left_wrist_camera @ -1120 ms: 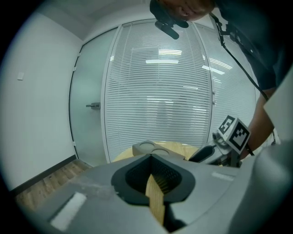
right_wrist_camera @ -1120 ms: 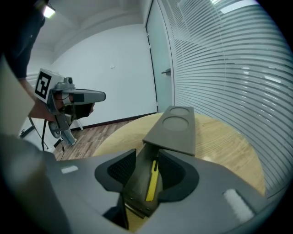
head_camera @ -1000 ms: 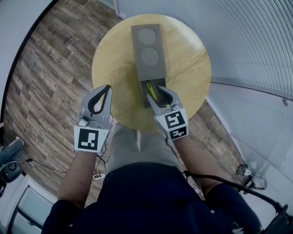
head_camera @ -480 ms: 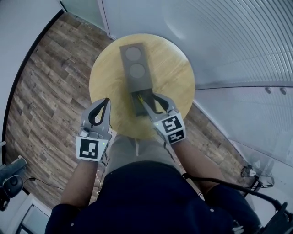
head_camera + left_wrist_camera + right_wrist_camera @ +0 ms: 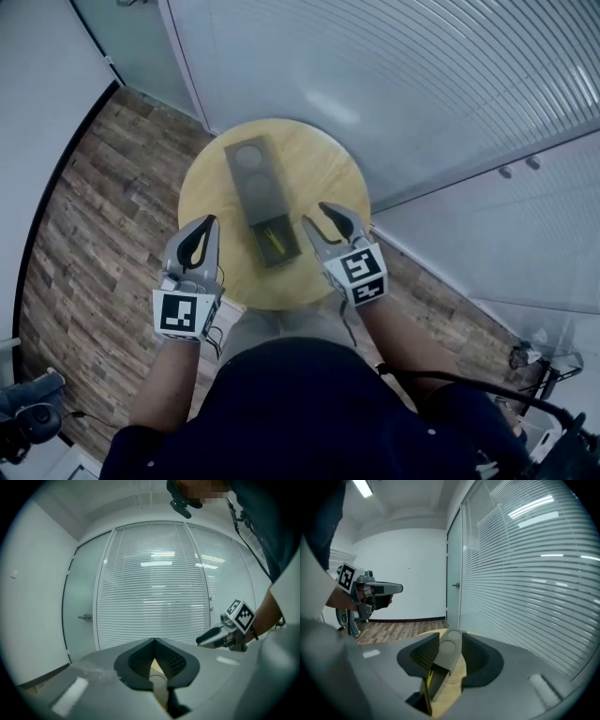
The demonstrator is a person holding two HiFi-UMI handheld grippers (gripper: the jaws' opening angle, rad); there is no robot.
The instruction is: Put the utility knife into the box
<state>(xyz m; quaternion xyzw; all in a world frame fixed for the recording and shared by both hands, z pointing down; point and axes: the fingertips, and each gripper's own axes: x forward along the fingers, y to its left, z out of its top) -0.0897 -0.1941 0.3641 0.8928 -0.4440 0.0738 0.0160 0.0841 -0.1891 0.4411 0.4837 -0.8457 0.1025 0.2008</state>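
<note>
On the round wooden table [image 5: 323, 164] lies a long grey box [image 5: 253, 183] with two round hollows at its far end. In its open near compartment lies the yellow utility knife [image 5: 275, 237]. My right gripper [image 5: 313, 215] hovers just right of that compartment, open and holding nothing. In the right gripper view the box [image 5: 450, 649] and the knife [image 5: 427, 680] show between the parted jaws of the right gripper [image 5: 450, 637]. My left gripper [image 5: 212, 222] is shut and holds nothing at the table's left front edge, apart from the box; its tips [image 5: 153, 640] meet.
A glass wall with blinds [image 5: 403, 84] curves behind and to the right of the table. Wood plank floor [image 5: 103, 187] lies to the left. A door with a handle [image 5: 454, 586] stands beyond. The person's body fills the near edge of the head view.
The right gripper has drawn back out of the box's compartment and to the right, leaving the knife inside. The head view has pulled back, so the table looks smaller. The left gripper stays shut.
</note>
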